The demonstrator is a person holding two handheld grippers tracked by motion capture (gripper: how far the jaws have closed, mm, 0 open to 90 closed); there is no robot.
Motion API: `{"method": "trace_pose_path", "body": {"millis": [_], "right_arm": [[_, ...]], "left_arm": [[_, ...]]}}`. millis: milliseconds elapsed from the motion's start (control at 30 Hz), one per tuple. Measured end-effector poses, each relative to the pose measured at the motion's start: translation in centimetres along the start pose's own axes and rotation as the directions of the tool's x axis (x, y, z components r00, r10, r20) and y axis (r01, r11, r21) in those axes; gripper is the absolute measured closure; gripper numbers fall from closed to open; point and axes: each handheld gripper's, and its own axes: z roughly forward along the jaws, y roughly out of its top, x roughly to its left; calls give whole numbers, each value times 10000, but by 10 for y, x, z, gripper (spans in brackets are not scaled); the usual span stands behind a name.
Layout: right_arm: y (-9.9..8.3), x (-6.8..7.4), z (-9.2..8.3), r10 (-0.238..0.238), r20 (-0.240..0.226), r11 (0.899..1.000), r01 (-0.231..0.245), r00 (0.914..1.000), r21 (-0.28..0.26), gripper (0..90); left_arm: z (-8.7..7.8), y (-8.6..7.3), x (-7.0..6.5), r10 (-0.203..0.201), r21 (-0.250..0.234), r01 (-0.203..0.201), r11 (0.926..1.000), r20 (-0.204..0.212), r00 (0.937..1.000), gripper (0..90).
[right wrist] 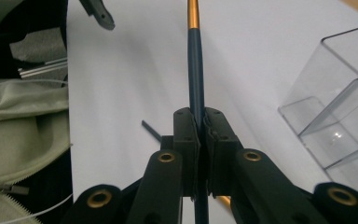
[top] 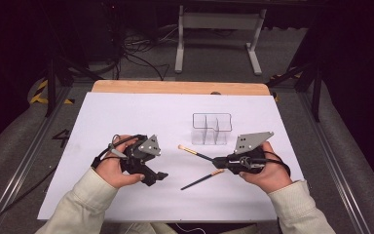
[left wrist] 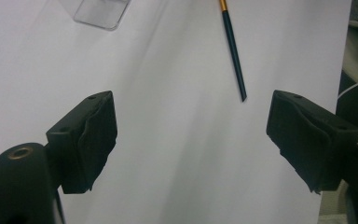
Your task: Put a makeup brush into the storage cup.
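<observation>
Right claw (right wrist: 199,123), nearest the lens in the right gripper view: pads clenched on a dark chopstick (right wrist: 195,79) with a gold band near its far end; the shaft runs straight out between the jaws. Left claw (left wrist: 191,135) is released, jaws wide over bare white sheet, nothing between them. A second chopstick (top: 202,179) lies loose on the table (top: 126,117) between the two hands, just below the held one. The clear divided organizer (top: 211,129) stands just beyond the right hand (top: 263,170). Judgement: step in hand looks like carrying the gripped stick to the organizer; best to tip it upright, centre the tip over one compartment, and release only once it is inside. The high view gives the layout of both sticks and box; the right gripper view alone confirms pad contact.
</observation>
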Motion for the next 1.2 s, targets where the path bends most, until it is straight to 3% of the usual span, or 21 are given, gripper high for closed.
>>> {"method": "trace_pose_path", "body": {"millis": [233,400,533,767,933,1067,1167,1200], "right_arm": [[-1,-3,-4,371,638,9909,-285,9973,-1313,853],[-2,-5,-5,599,1081,9788,-371,9923,-2014,854],[-2,-6,-6,727,1308,9692,-390,9887,-2433,854],[-3,-9,-3,938,1665,9487,-374,9816,-3140,854],[-5,-12,1,1152,1911,9313,-391,9748,-3621,854],[-5,-15,3,1284,2038,9193,-394,9706,-3916,854],[-4,-17,5,1455,2042,9078,-486,9680,-4165,853],[-4,-17,5,1455,2042,9078,-486,9680,-4165,853]], "left_arm": [[4,-8,4,-345,-310,344,9989,-11,9994,42],[6,-14,6,-648,-948,558,9939,-947,9934,34],[8,-20,10,-982,-1315,828,9879,-1156,9884,34],[11,-26,12,-1257,-1561,1084,9818,-1058,9864,34],[11,-31,15,-1628,-1910,1406,9715,-1062,9809,33],[11,-33,17,-1720,-1914,1479,9703,-1161,9782,33],[10,-35,19,-2041,-2200,1736,9599,-1243,9710,41],[10,-35,19,-2041,-2200,1736,9599,-1243,9710,43]]}}
